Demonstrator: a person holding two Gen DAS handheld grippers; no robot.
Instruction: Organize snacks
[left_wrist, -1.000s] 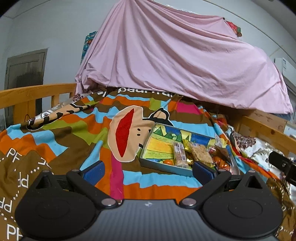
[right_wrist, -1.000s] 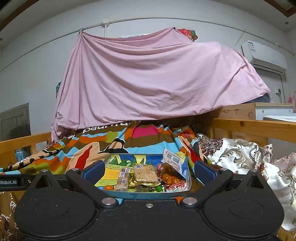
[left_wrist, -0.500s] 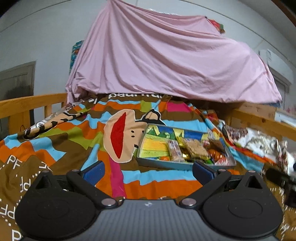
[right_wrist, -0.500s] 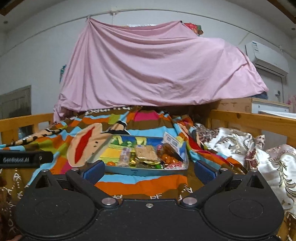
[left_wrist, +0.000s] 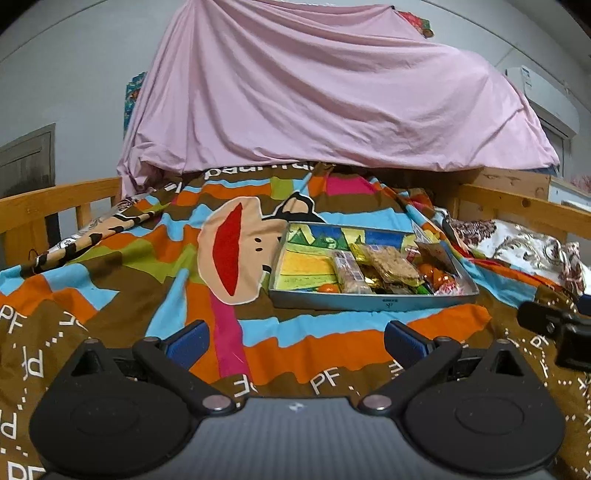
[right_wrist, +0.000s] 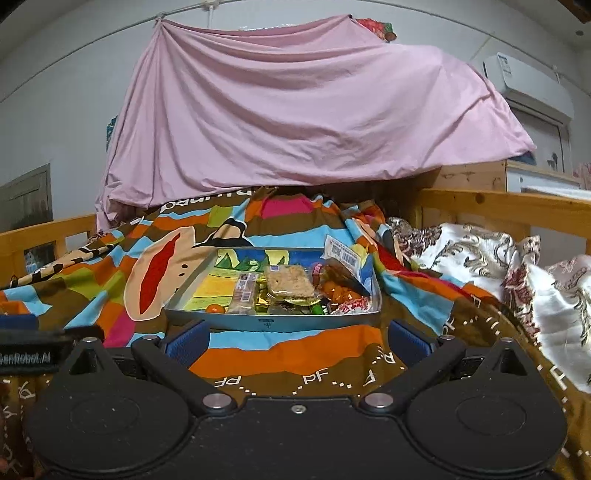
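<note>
A shallow metal tray (left_wrist: 373, 303) with a colourful printed bottom lies on the striped blanket; it also shows in the right wrist view (right_wrist: 273, 325). Several wrapped snacks fill its right half: a cereal bar (left_wrist: 393, 260), a long wrapped bar (left_wrist: 347, 271), orange candies (left_wrist: 434, 275). A small orange sweet (right_wrist: 214, 308) lies near the front rim. My left gripper (left_wrist: 295, 341) is open and empty, well short of the tray. My right gripper (right_wrist: 299, 341) is open and empty, just in front of the tray's near rim.
A colourful blanket (left_wrist: 147, 266) covers the bed. Wooden bed rails (left_wrist: 55, 206) run along both sides. A pink sheet (left_wrist: 332, 99) hangs over the far end. A floral quilt (right_wrist: 498, 266) is bunched at the right. The other gripper's body (left_wrist: 554, 328) shows at the right edge.
Both grippers have drawn back from the tray, so it looks farther off and more blanket shows in front. The left view has turned slightly right. Both stay open.
</note>
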